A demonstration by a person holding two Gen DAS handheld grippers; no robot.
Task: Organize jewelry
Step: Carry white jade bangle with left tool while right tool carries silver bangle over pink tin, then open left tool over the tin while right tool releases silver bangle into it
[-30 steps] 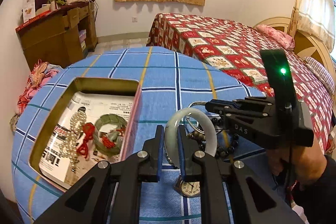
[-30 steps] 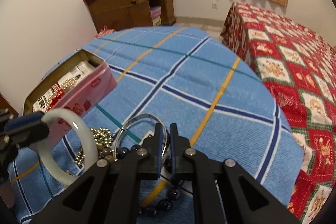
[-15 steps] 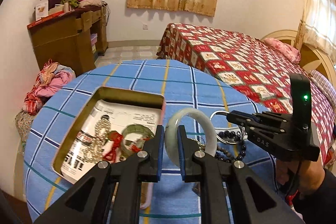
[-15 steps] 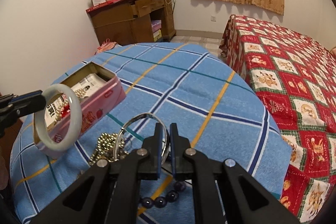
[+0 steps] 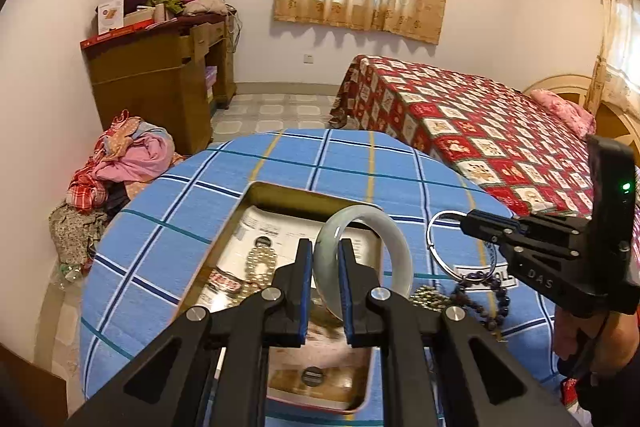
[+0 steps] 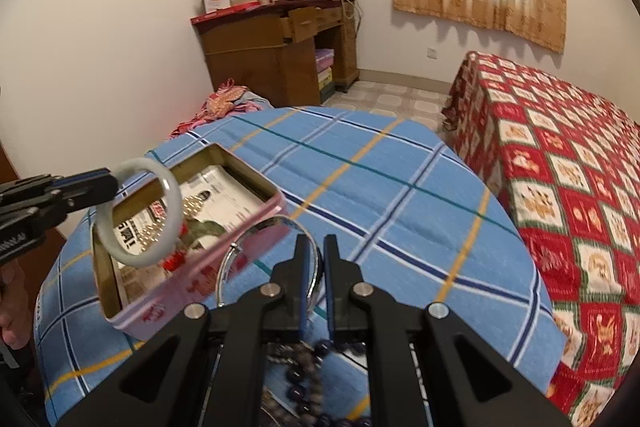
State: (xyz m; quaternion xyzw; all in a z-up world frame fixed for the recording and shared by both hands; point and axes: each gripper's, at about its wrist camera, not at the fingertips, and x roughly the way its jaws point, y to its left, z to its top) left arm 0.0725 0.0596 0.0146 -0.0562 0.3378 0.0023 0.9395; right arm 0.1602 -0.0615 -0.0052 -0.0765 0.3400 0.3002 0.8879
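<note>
Left wrist — tin [image 5: 256,199] beneath bangle [image 5: 362,223] (beads [image 5: 486,297] beside).

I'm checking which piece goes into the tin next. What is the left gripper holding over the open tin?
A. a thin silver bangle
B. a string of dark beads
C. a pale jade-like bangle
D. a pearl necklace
C: the left gripper is shut on the pale bangle, held over the tin; the right gripper pinches the silver bangle.
</note>
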